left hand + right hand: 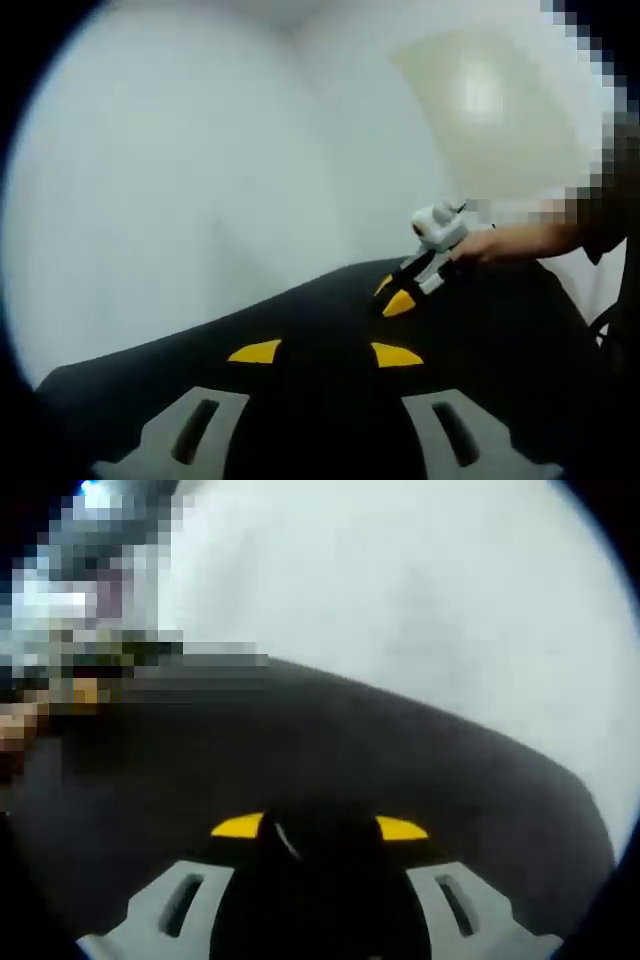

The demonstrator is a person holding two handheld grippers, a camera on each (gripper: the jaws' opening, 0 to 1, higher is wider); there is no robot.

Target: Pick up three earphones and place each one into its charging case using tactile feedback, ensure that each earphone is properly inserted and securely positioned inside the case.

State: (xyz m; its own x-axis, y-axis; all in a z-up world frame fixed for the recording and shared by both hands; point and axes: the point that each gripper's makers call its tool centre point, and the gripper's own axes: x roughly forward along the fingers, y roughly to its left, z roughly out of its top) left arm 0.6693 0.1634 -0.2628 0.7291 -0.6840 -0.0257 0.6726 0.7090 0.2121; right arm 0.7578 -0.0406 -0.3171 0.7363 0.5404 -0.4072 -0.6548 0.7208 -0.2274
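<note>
Right gripper view, blurred: a thin pale sliver, perhaps an earphone (288, 841), sits between the yellow-tipped jaws of the right gripper (318, 829). It slants from upper left to lower right, but it is too small and soft to identify for sure, and whether the jaws touch it cannot be told; they stand apart with a dark gap between them. Beyond the sliver spreads a matte black table (400, 750) with a curved far edge against a plain white wall (420, 590).

Left gripper view: the left gripper (325, 353) has its yellow tips spread wide with nothing between them, above the same black surface. Beyond them, a hand (510, 243) holds the other gripper, white-bodied with black arms and yellow tips, angled down towards the table. No charging case can be made out.
</note>
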